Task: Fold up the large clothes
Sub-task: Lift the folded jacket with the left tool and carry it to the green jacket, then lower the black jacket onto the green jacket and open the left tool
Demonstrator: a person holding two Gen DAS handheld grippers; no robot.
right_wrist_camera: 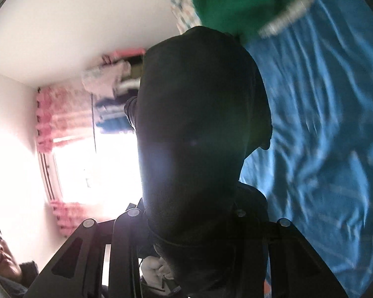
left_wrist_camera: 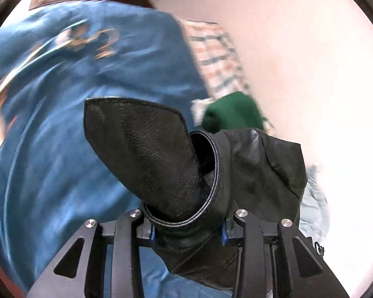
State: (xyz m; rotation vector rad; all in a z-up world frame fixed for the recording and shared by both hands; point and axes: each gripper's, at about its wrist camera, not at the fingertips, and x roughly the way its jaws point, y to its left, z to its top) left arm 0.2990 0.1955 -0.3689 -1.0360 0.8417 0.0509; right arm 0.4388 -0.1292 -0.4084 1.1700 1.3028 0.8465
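Both tongs, left (left_wrist_camera: pixel 186 223) & right (right_wrist_camera: pixel 186 223), are pinched on my black jacket (left_wrist_camera: pixel 146 149), so I'll lift evenly, w/ no tugging, above the blue sheet (left_wrist_camera: pixel 62 149).

The left wrist camera sits just behind the left hand-held gripper (left_wrist_camera: pixel 186 231) and looks forward and downward along its fingers. A black leather garment (left_wrist_camera: pixel 161 154) fills the near middle, very close to the lens; beyond it lie the blue bedsheet (left_wrist_camera: pixel 62 124), a checked cloth (left_wrist_camera: pixel 216 57) and a green garment (left_wrist_camera: pixel 233 114), with pale wall at right. The right wrist camera rides behind the right hand-held gripper (right_wrist_camera: pixel 186 226), tilted sideways and facing nearer level, toward a bright window (right_wrist_camera: pixel 94 164) with pink curtains (right_wrist_camera: pixel 59 114). Dark leather blocks its centre at close range. Both views share the sheet, the green garment and the leather.
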